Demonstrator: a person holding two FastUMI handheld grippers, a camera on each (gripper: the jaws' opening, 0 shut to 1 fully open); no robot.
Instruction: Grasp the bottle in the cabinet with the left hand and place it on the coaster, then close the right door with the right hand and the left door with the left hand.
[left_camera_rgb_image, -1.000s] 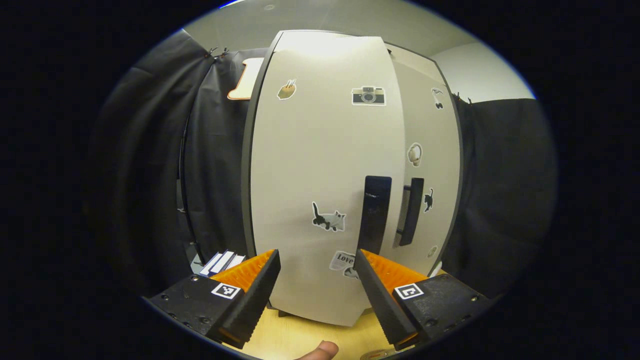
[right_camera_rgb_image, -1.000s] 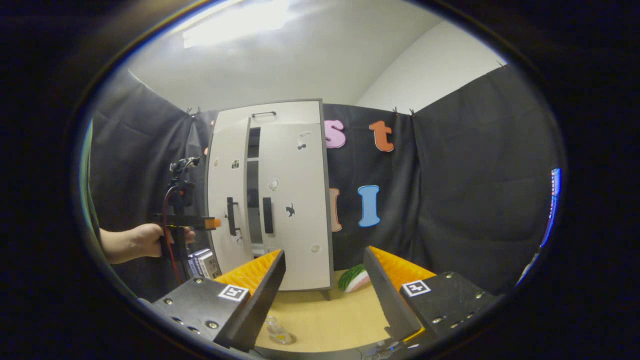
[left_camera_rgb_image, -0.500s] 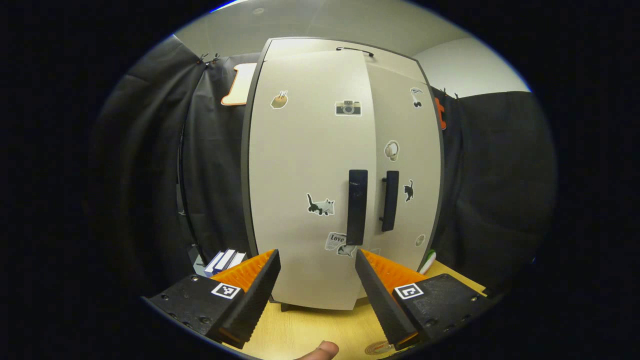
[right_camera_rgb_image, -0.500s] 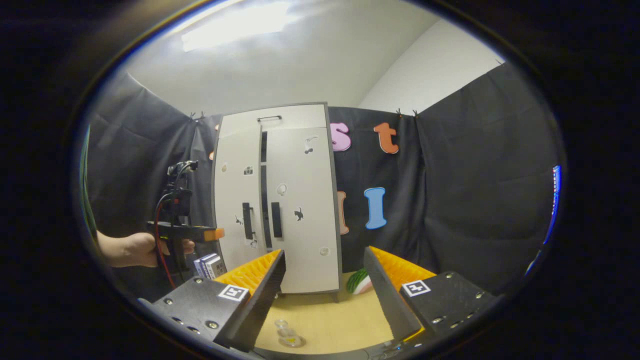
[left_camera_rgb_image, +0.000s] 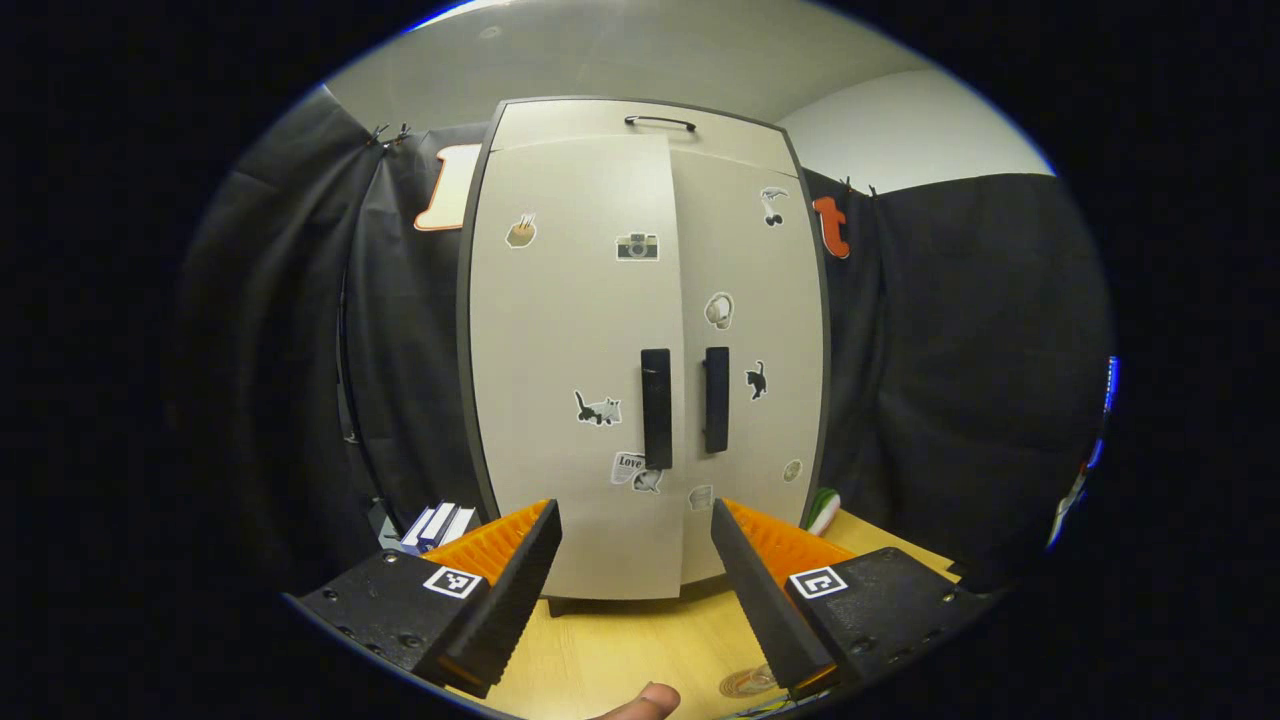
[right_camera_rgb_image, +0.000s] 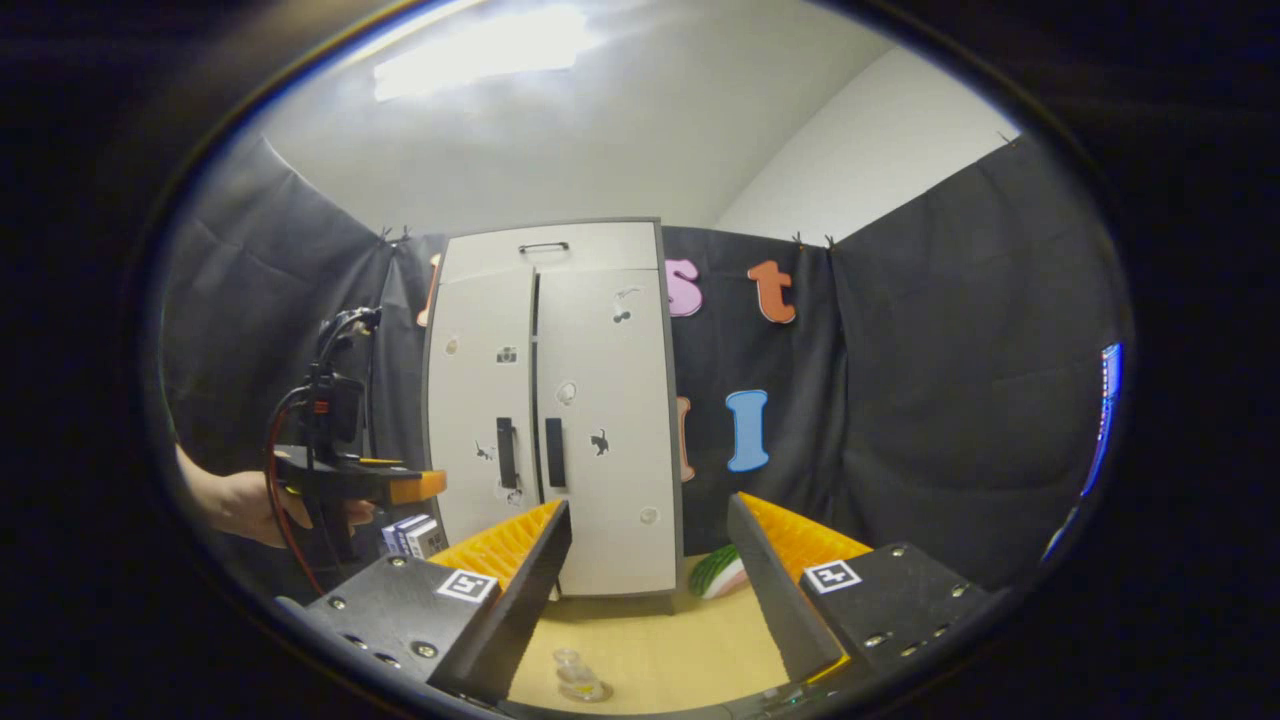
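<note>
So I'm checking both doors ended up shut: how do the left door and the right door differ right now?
In the right gripper view a thin dark gap runs beside the left door, while the right door lies flush. The left door's handle hangs slightly lower than the right door's handle. Both are pale, stickered, with black vertical handles.

Your left tool (left_camera_rgb_image: 631, 560) hangs level, fingers spread and empty. Your right tool (right_camera_rgb_image: 648, 570) is likewise parted. Your hand (right_camera_rgb_image: 240, 505) grips the left one.
</note>
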